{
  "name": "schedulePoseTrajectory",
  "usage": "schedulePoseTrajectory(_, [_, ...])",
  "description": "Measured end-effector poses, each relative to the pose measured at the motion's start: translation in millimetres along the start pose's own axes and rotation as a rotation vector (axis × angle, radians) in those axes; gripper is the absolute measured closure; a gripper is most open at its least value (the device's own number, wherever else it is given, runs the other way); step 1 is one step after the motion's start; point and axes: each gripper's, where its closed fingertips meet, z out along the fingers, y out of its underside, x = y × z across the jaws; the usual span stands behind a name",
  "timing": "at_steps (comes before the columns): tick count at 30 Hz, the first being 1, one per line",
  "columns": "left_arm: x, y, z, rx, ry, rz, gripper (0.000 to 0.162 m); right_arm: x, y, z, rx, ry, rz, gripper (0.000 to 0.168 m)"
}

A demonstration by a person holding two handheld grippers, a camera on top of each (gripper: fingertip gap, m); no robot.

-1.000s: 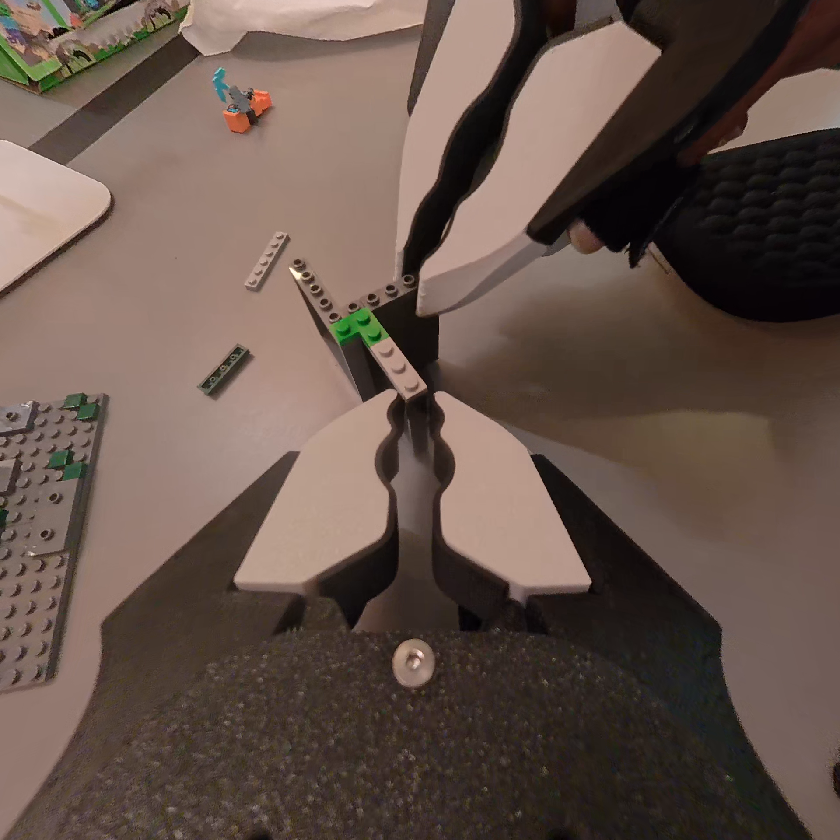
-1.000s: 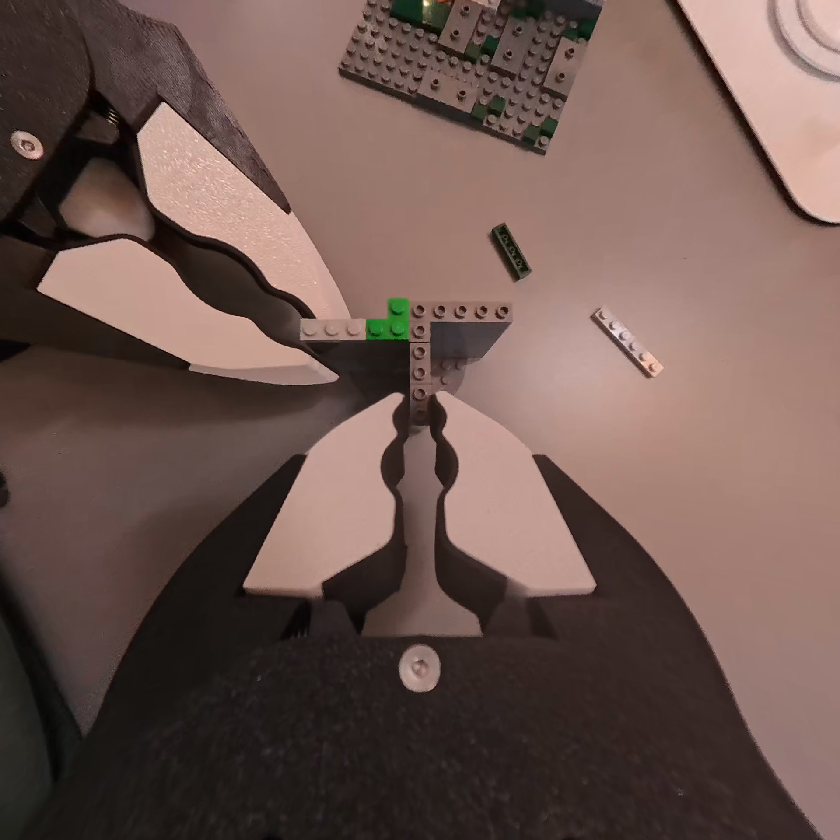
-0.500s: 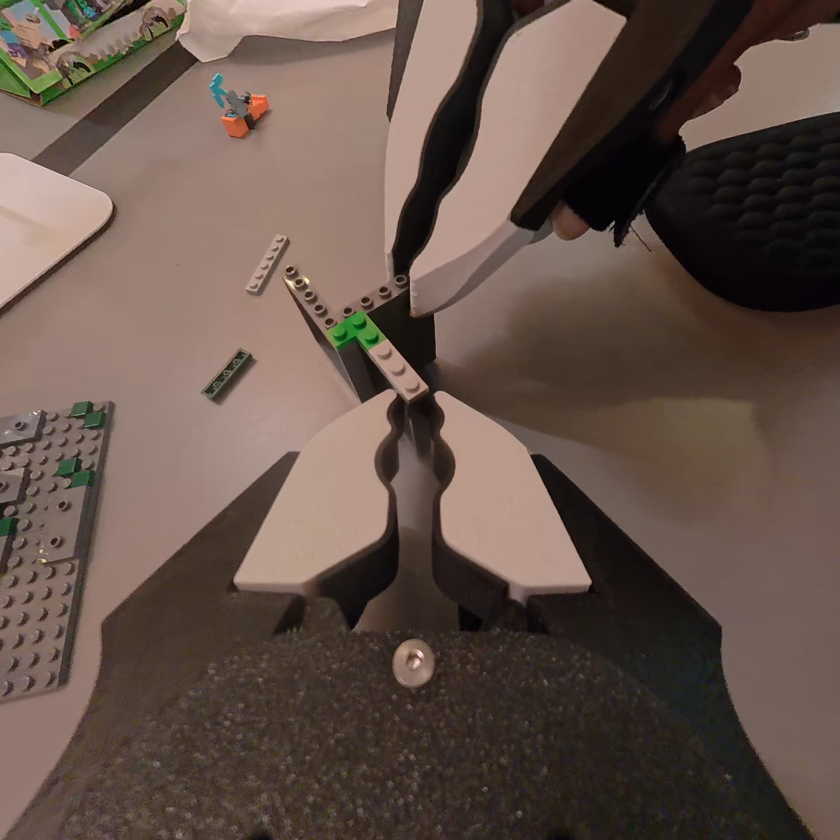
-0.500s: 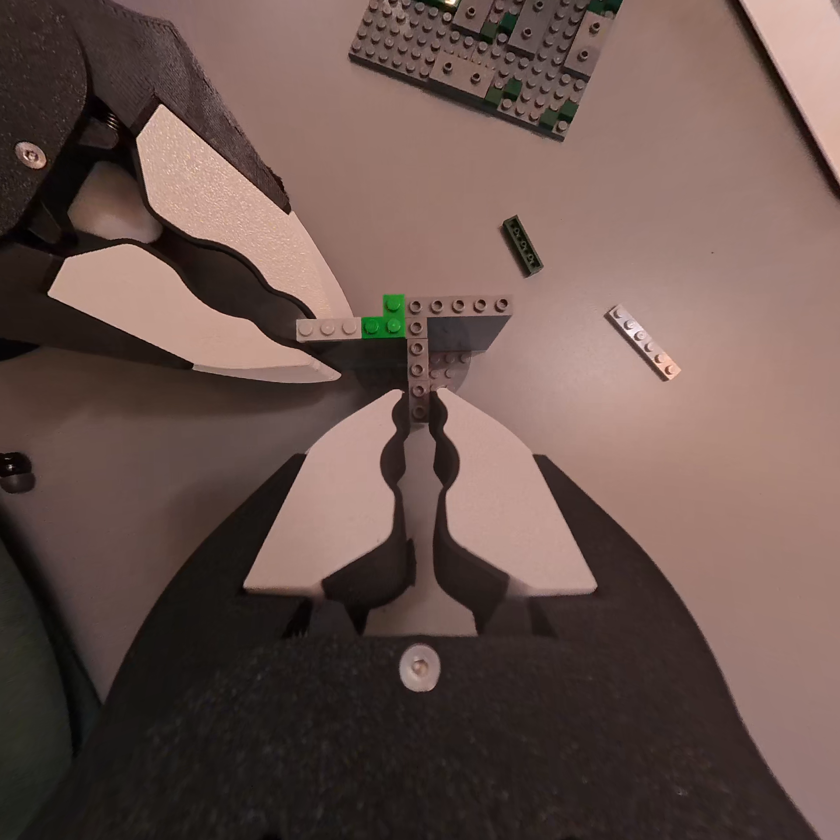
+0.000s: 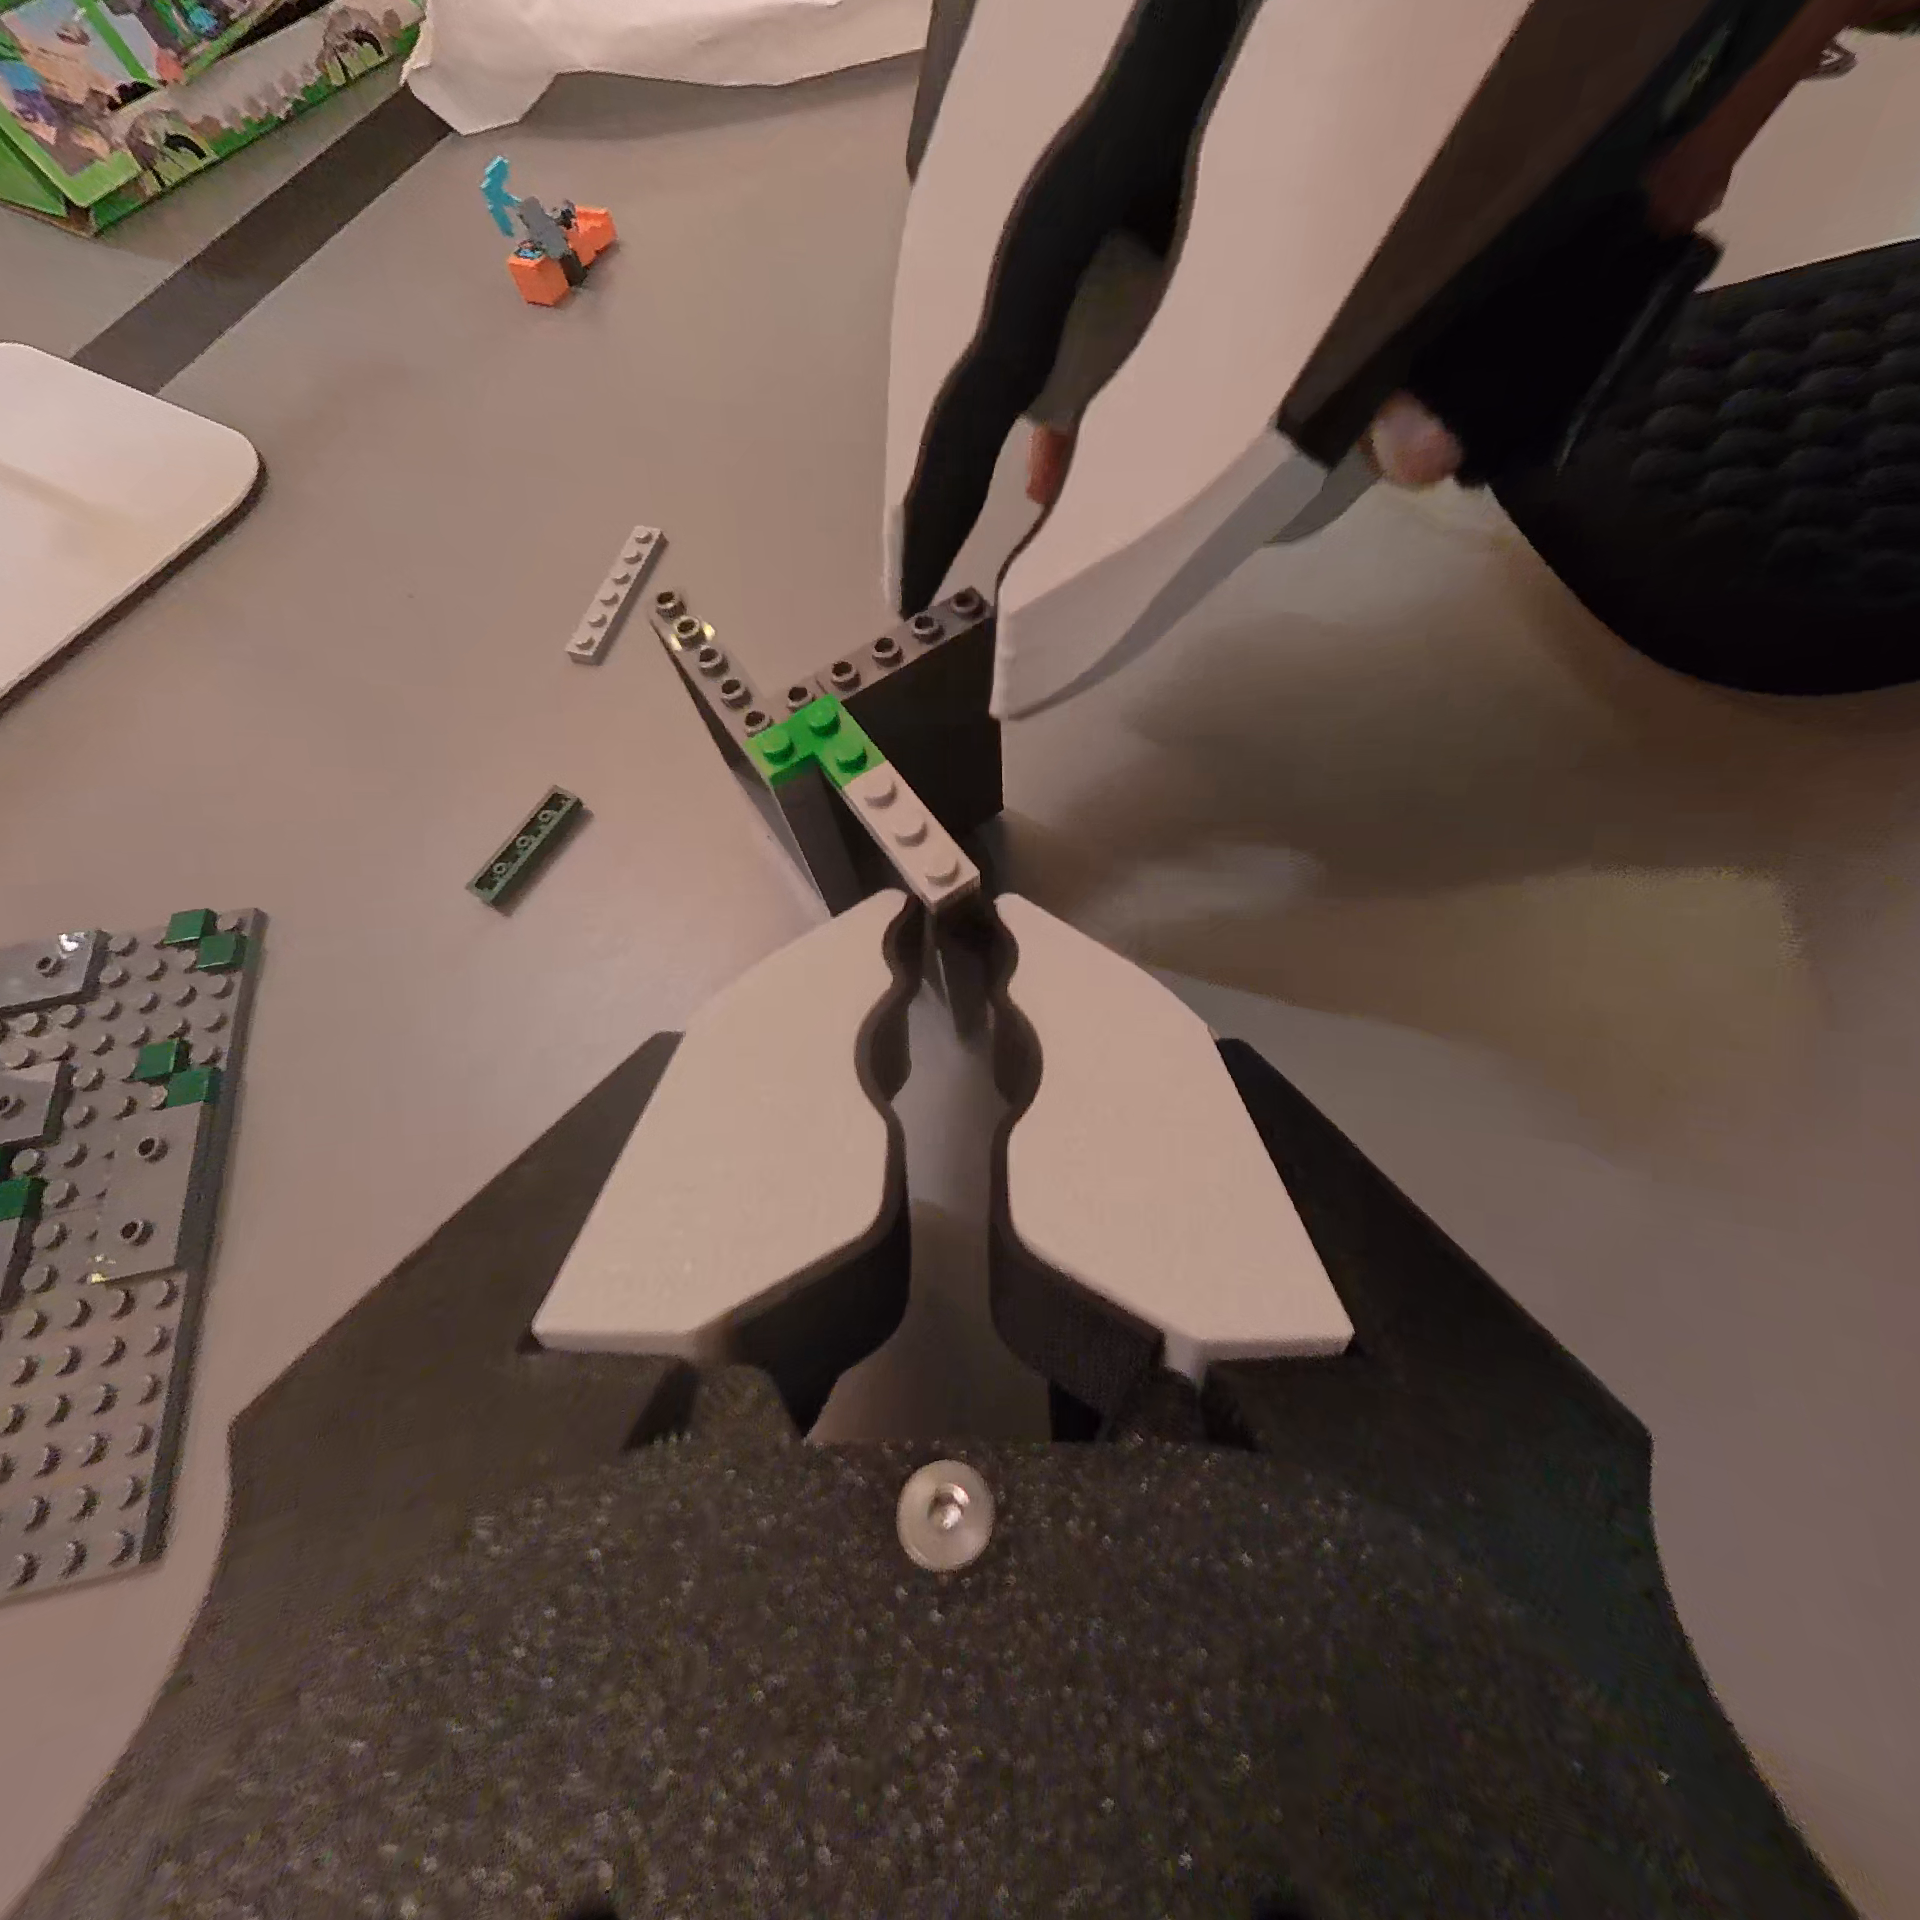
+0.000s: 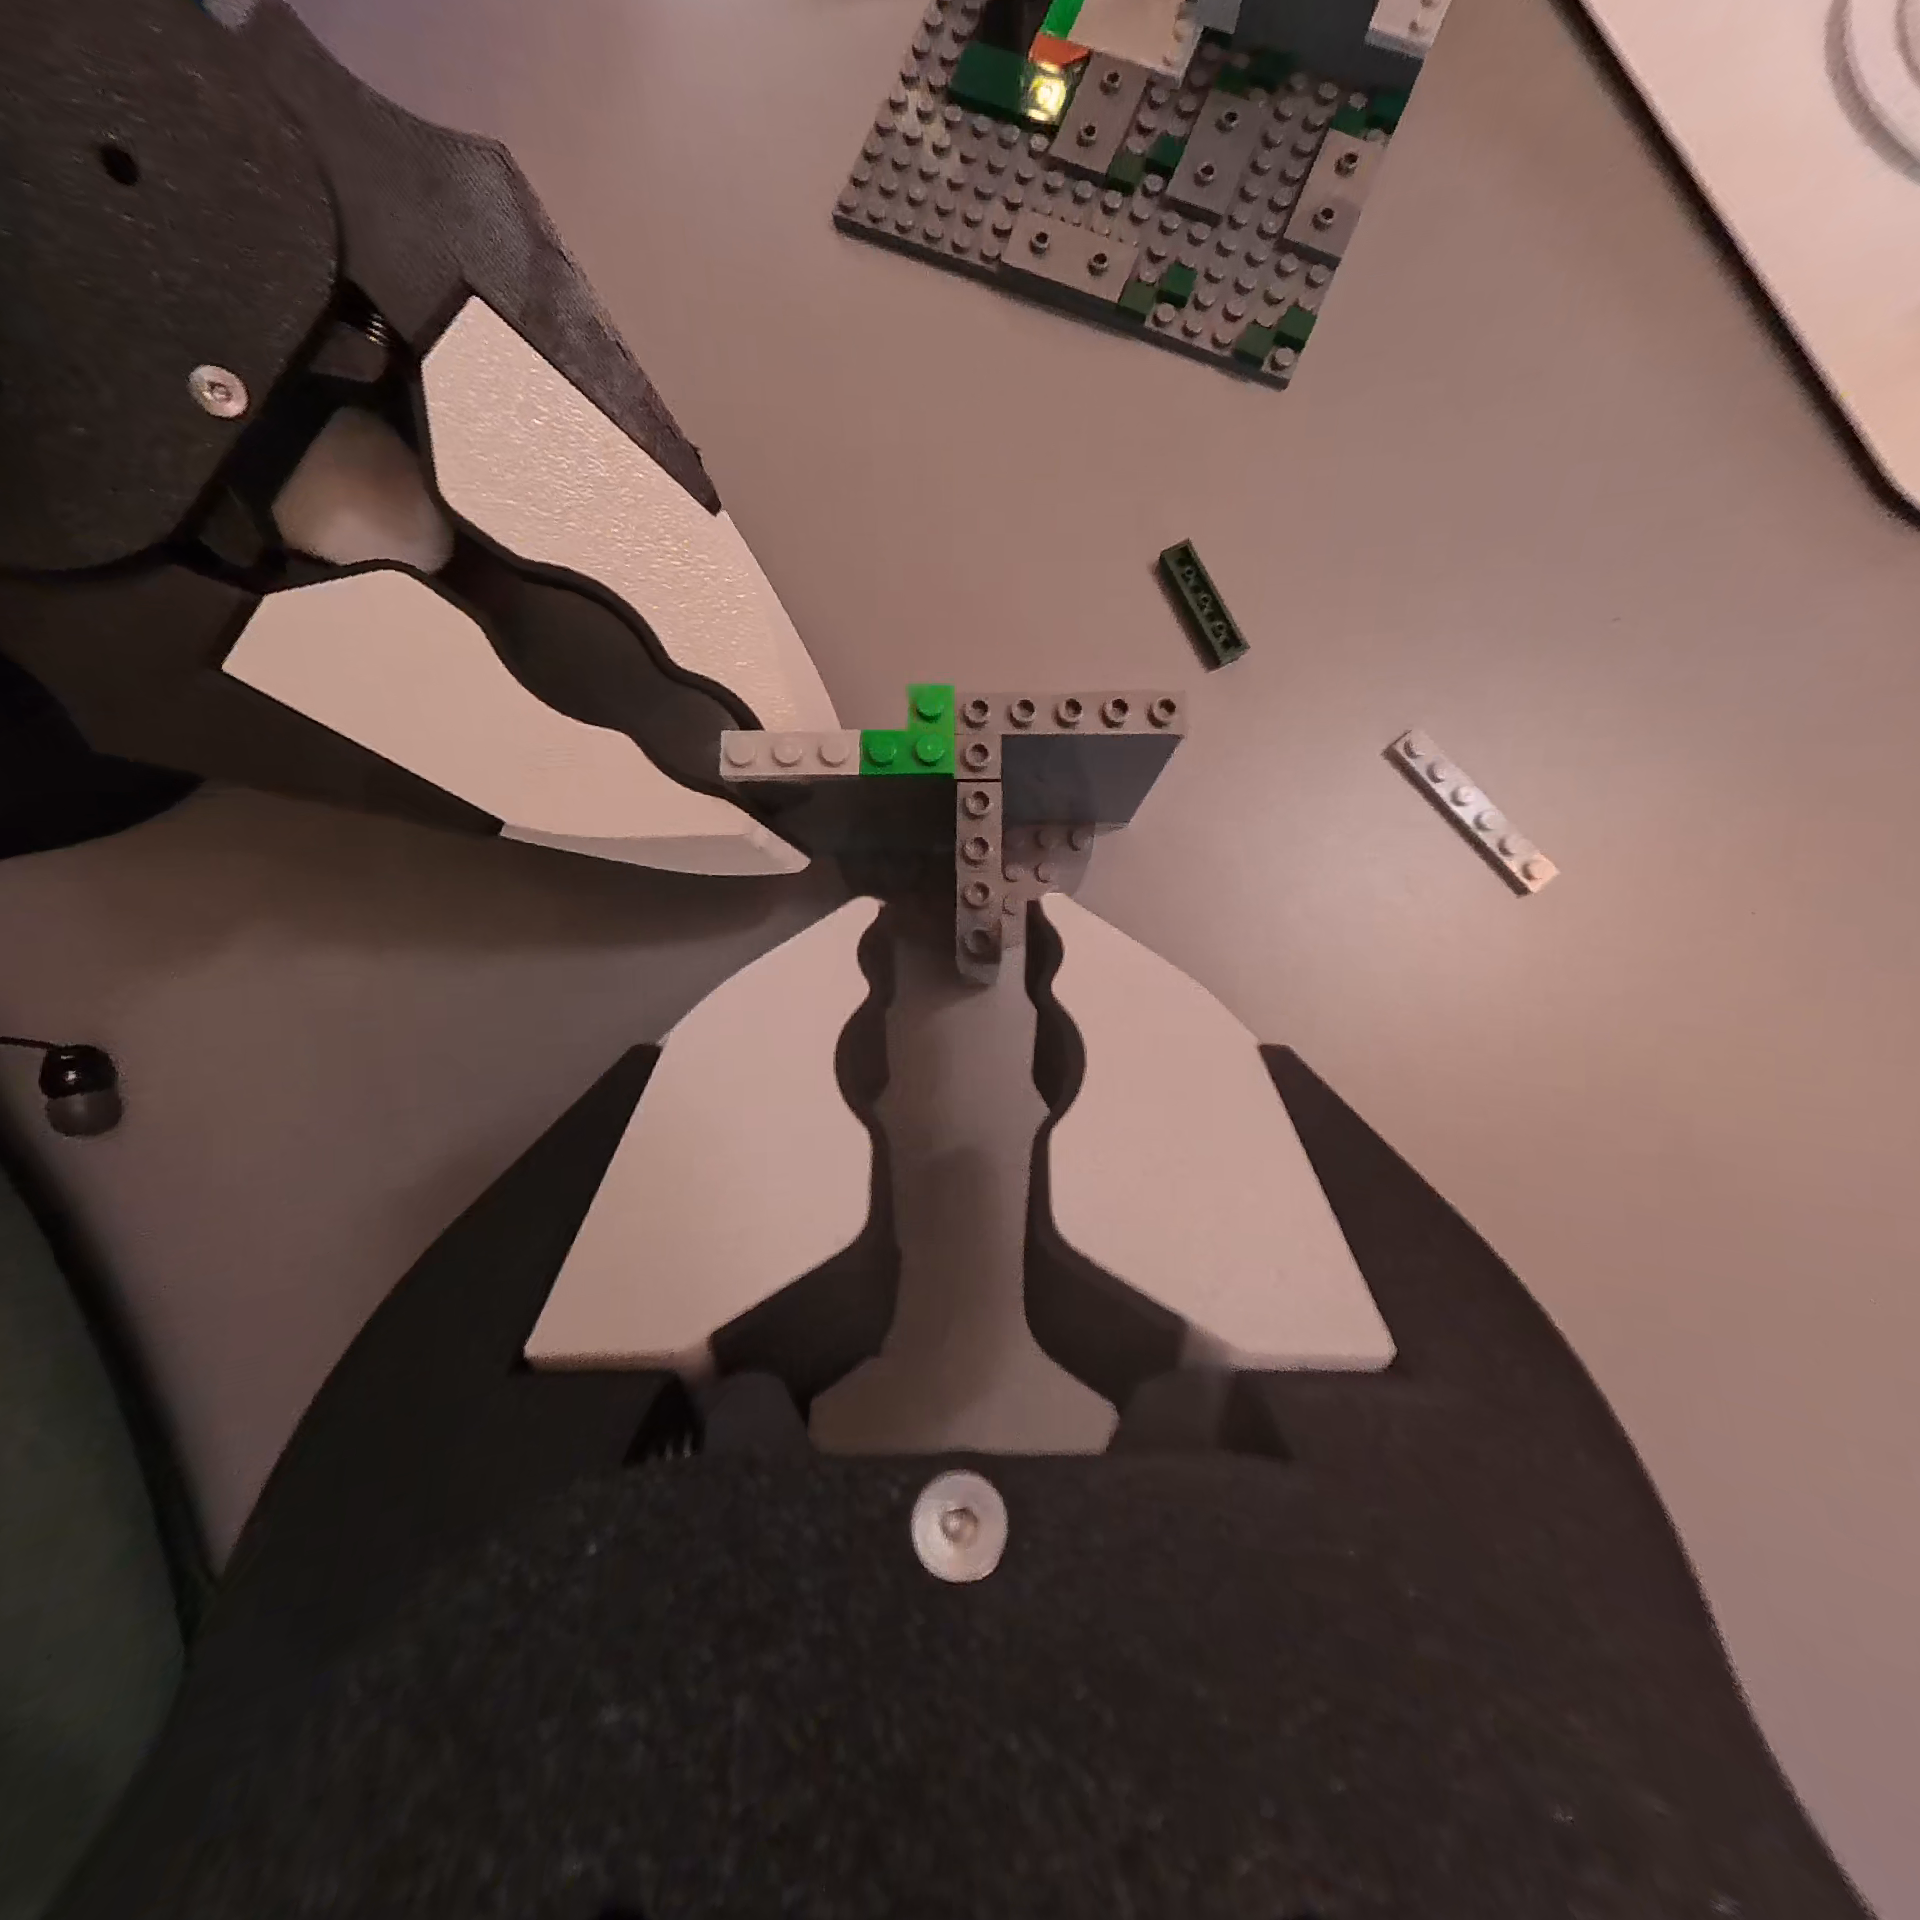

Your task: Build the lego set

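Right hand-held gripper (image 6: 956, 914) wider (formerly clamped).

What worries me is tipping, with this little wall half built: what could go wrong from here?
1. The right gripper is open around the wall assembly, so only the left gripper clamps it. It could pivot or tip.
2. That clamp sits just under the light grey plate, which might pop off.
3. The loose dark green plate lies close and could be knocked.
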Motion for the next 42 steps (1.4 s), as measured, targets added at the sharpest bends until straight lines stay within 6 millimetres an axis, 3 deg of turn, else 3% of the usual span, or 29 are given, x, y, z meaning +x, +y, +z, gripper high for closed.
schedulePoseTrajectory(4, [-1,2,-2,-0.003,0.011,0.034,0.153,10,-10,-18,0.103,0.0,-0.038,0.145])
schedulePoseTrajectory(7, [-5,4,-4,-0.005,0.013,0.069,0.153,33,-13,-28,0.176,0.021,-0.105,0.147])
schedulePoseTrajectory(12, [-23,7,-9,0.0,-0.018,0.064,0.152,60,-1,-13,0.191,-0.019,-0.237,0.151])
schedulePoseTrajectory(17, [-43,11,-12,0.005,-0.07,0.028,0.151,52,-12,10,0.267,-0.202,-0.265,0.152])
schedulePoseTrajectory(20, [-53,13,-11,0.009,-0.094,-0.005,0.151,36,-22,17,0.317,-0.329,-0.284,0.152])
schedulePoseTrajectory(24, [-58,13,-10,0.022,-0.1,-0.028,0.15,23,-23,17,0.348,-0.439,-0.299,0.152])
schedulePoseTrajectory(33, [-48,9,-9,0.041,-0.048,-0.005,0.15,15,-13,4,0.348,-0.457,-0.302,0.153])
schedulePoseTrajectory(36, [-48,4,-16,0.07,-0.046,-0.004,0.147,26,-16,-6,0.362,-0.41,-0.288,0.15])
schedulePoseTrajectory(42, [-58,-12,-37,0.198,-0.07,-0.075,0.144,68,-22,-10,0.333,-0.243,-0.288,0.151])
